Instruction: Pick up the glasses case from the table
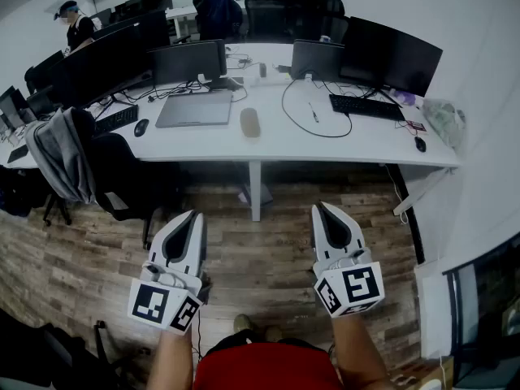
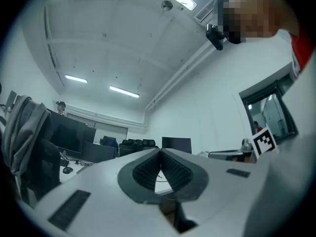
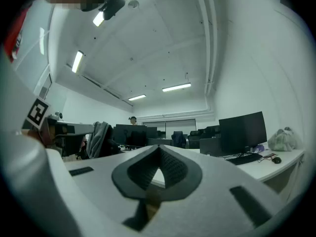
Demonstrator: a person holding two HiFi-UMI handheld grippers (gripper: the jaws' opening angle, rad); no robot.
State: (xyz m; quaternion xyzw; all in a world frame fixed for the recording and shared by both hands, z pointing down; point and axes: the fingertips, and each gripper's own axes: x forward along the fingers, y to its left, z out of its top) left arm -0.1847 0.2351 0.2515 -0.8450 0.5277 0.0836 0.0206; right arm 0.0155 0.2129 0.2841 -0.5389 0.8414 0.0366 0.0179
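Note:
The glasses case [image 1: 250, 122], a beige oval, lies on the white table [image 1: 341, 145] near its front edge, right of a closed grey laptop [image 1: 195, 109]. Both grippers hang over the wooden floor, well short of the table and apart from the case. My left gripper [image 1: 195, 214] is shut with nothing between its pads, its tips meeting in the left gripper view [image 2: 159, 151]. My right gripper [image 1: 318, 207] is shut and empty too, its pads touching at the tips in the right gripper view [image 3: 159, 147]. Neither gripper view shows the case.
Several black monitors [image 1: 394, 54], a keyboard [image 1: 366, 106], a black cable loop [image 1: 305, 120] and two mice stand on the table. A chair with a grey jacket [image 1: 61, 154] stands at the left. A person [image 1: 75, 24] stands far back left. A white table leg [image 1: 255, 189] stands ahead.

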